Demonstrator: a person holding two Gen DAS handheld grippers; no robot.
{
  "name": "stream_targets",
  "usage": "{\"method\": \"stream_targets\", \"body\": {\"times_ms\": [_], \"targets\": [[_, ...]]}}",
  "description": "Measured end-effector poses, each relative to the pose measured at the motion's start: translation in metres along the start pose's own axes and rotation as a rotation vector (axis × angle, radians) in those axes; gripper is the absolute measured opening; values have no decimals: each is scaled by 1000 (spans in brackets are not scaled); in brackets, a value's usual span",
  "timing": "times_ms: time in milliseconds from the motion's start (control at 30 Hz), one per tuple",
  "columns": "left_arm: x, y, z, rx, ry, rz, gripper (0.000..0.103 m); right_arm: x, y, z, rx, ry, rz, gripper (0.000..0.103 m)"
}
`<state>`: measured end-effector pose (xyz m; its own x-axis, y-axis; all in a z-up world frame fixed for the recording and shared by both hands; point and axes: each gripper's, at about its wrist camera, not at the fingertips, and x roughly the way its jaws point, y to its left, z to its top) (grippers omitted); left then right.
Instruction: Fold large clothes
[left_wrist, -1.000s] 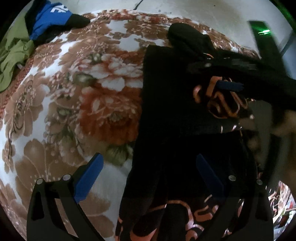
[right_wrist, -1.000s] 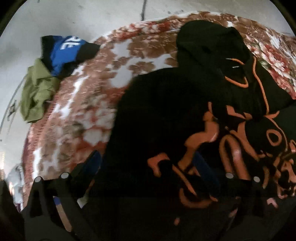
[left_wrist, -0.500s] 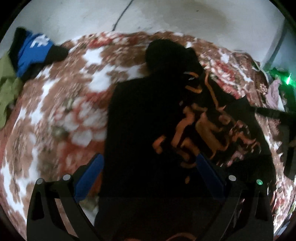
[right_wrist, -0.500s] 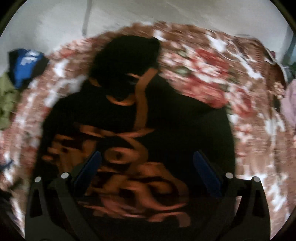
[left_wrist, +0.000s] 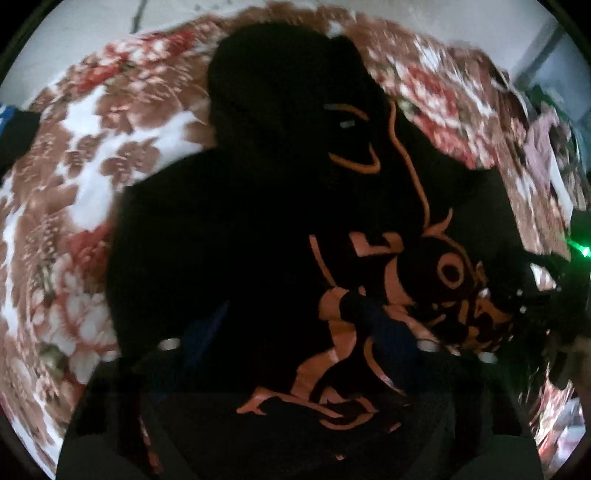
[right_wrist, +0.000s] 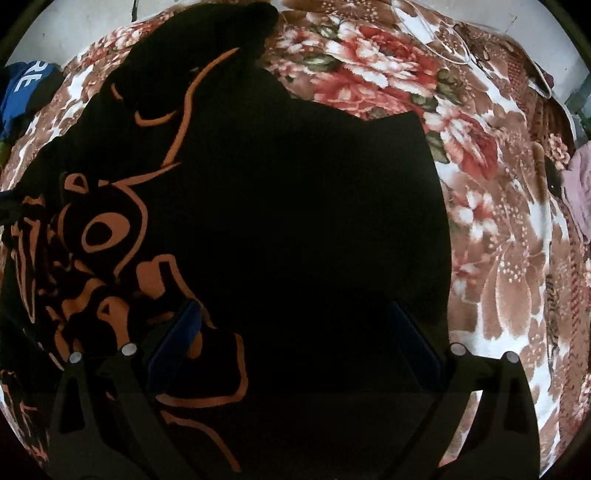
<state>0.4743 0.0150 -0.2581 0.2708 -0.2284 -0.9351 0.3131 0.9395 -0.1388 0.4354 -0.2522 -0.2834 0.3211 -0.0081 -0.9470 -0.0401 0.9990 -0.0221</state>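
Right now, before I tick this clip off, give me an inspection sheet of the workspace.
Surface: floral blanket, brown, red and white.
Job's things: black hoodie with orange print, spread flat, hood pointing away.
Clutter: blue garment at the far left edge; pink cloth at the right edge.
Grippers: left gripper closing over the hoodie, contact too dark to tell; right gripper open above the hoodie.
Cables: thin white cord on the blanket.
Surroundings: pale wall behind.

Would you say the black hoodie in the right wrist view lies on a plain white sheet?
No, the black hoodie lies on a floral blanket patterned in brown, red and white.
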Motion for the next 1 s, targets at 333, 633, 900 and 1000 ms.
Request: {"method": "stream_targets", "body": {"times_ms": [333,633,900,1000], "targets": [[-18,0,1,65,-5,-68,8,2,-3,4,21,26,16,98],[-98,-1,33,223,-224,-171,8,-12,-12,19,156,28,100,99],[-81,29,-52,358,-168,-240,8,-4,-2,12,173,42,69,99],[-57,46,-96,334,-77,-217,8,-6,8,9,141,41,26,99]]}}
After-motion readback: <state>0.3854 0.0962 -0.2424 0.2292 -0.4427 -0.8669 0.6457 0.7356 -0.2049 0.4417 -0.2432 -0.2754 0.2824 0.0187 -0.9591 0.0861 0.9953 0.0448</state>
